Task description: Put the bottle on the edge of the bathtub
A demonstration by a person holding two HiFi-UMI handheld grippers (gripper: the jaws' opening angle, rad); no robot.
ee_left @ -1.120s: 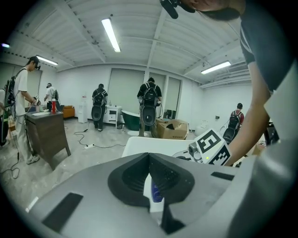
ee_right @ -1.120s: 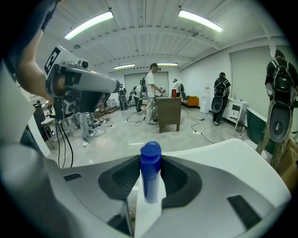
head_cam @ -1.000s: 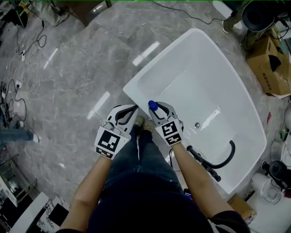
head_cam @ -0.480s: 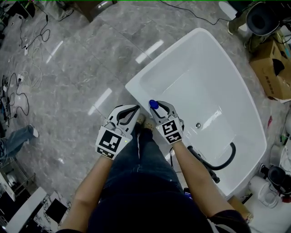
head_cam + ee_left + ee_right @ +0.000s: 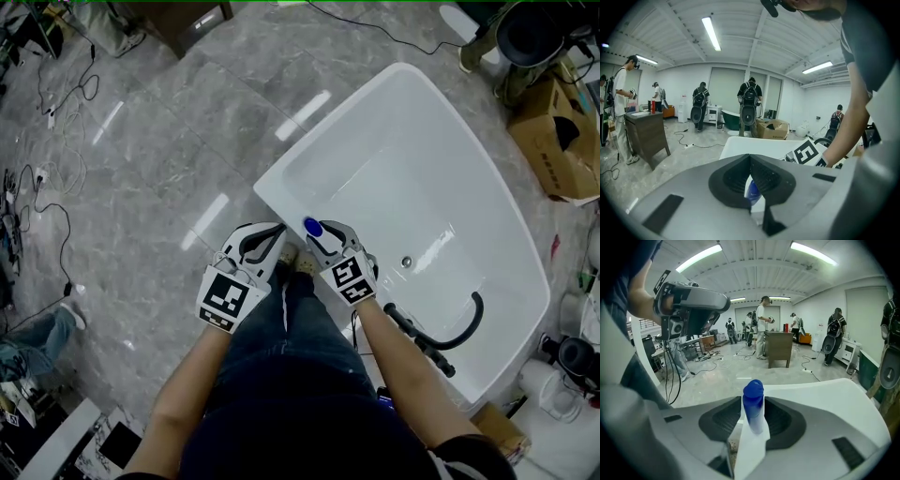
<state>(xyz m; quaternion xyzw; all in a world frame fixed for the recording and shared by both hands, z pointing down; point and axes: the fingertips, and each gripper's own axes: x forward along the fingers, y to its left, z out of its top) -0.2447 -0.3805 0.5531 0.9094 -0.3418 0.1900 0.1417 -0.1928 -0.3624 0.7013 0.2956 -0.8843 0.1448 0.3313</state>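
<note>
A white bottle with a blue cap (image 5: 312, 228) stands upright in my right gripper (image 5: 322, 234), which is shut on it just over the near rim of the white bathtub (image 5: 272, 202). In the right gripper view the bottle (image 5: 753, 404) rises between the dark pads, with the bathtub rim (image 5: 825, 394) behind it. My left gripper (image 5: 265, 234) hangs close to the left of the right one, over the person's jeans and shoes. Its jaws meet at the tips with nothing held (image 5: 750, 157). The bottle (image 5: 753, 190) shows through the gap below them.
A black hose (image 5: 459, 333) and a drain (image 5: 406, 260) lie inside the tub. A cardboard box (image 5: 562, 131) stands at the right and cables (image 5: 47, 84) trail over the grey floor at the left. Several people and a wooden cabinet (image 5: 780, 348) are farther off.
Both grippers have stayed almost in place; the right one with the bottle has drifted slightly toward me. A person's leg at the left edge has moved lower.
</note>
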